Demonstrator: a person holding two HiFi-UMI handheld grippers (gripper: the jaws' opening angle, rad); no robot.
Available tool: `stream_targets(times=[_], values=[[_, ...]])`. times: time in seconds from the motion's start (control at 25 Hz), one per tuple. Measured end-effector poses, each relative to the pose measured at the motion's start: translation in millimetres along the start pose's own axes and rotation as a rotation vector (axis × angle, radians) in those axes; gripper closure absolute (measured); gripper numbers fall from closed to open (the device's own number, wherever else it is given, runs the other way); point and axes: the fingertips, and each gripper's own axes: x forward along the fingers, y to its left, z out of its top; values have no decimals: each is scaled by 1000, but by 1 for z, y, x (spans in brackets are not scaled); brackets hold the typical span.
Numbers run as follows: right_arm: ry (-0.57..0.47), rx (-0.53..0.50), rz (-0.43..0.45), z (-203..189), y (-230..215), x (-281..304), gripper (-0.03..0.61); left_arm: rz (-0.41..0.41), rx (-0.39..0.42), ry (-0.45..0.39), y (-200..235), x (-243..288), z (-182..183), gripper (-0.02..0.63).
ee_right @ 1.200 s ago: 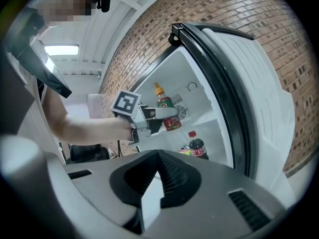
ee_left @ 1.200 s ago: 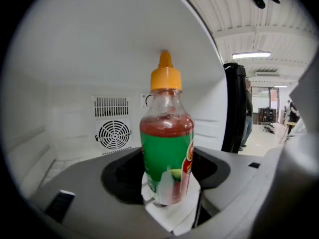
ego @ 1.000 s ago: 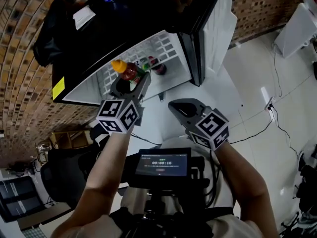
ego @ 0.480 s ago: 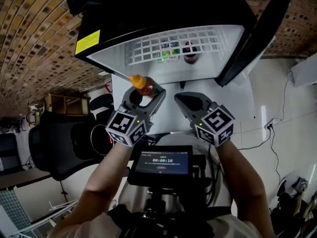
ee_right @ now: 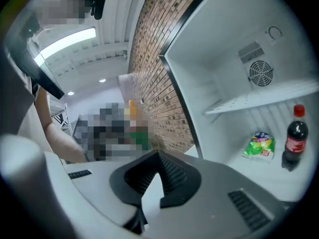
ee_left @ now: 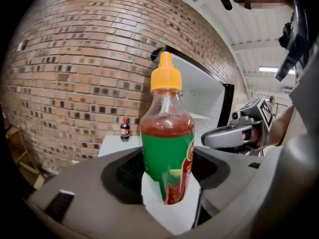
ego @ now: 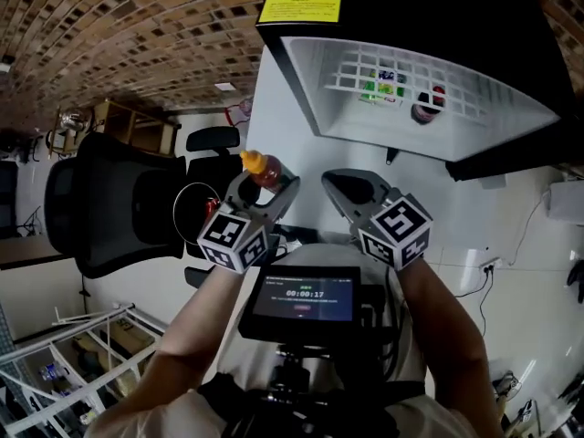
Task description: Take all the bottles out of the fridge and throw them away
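Left gripper (ego: 265, 182) clamps the bottle (ee_left: 167, 148) upright between its jaws; right gripper (ego: 333, 181) closed, empty.

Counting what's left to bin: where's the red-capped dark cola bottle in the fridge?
Right gripper view, far right: the dark cola bottle with red cap stands inside the open white fridge, just right of a green packet, below the shelf.
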Motion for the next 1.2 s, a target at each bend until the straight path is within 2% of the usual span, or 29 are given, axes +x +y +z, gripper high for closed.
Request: stream_targets(times=[0.6,0.92,1.2], values=[[207,-54,215,-31,83,134,574,247,-238,21,117,-107,-85,333],[323,-81,346,-39,125,197,574,381,-380,74,177,-148,-132,333],[396,-68,409,-69,148,231,575,490,-446,138,218,-179,-190,333]])
